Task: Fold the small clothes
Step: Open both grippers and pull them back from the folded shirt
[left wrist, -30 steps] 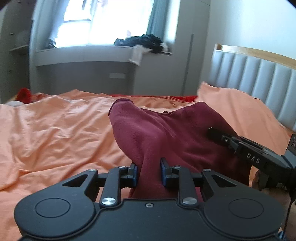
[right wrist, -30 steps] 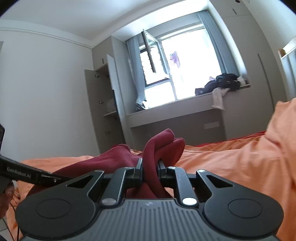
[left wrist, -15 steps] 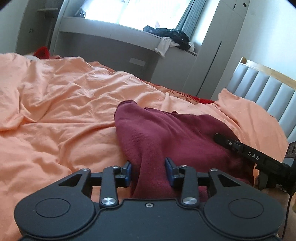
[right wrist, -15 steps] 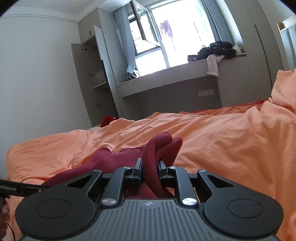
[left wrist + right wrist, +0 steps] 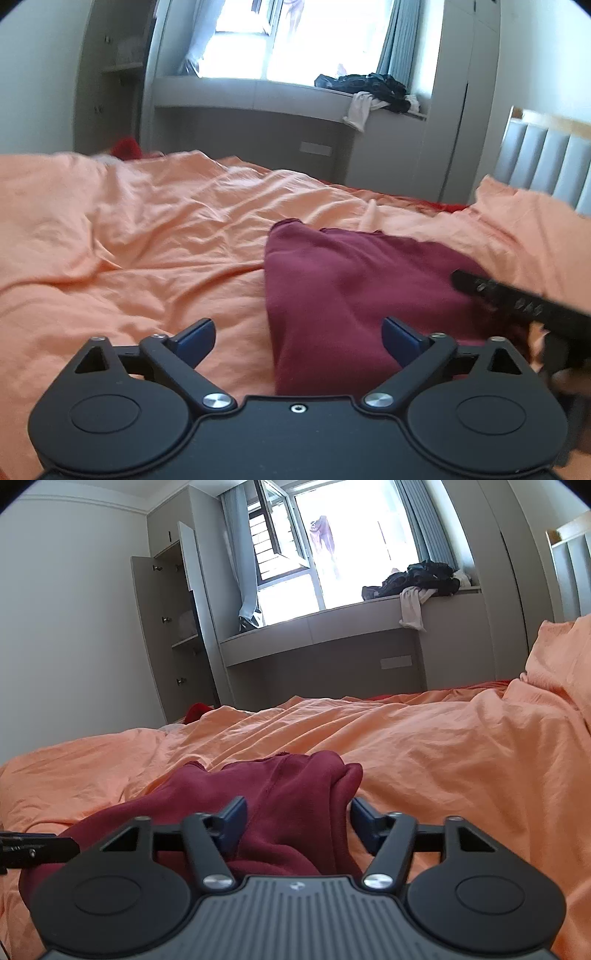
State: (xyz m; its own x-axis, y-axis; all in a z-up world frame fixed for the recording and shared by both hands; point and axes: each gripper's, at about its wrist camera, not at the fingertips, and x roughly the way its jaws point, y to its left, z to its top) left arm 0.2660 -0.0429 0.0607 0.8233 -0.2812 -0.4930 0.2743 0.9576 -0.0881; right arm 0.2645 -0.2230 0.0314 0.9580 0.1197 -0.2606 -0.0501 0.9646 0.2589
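Both grippers (image 5: 298,338) (image 5: 298,823) spread over soft maroon garment (image 5: 354,295).

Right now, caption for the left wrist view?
Left gripper open over maroon garment lying on orange sheet.

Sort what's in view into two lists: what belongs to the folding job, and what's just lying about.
For the job:
- maroon garment, lying on the bed
- left claw, open
- right claw, open
- orange sheet, the folding surface

Lying about:
- dark clothes pile on the window ledge
- white cloth hanging off the ledge
- red item beyond the bed
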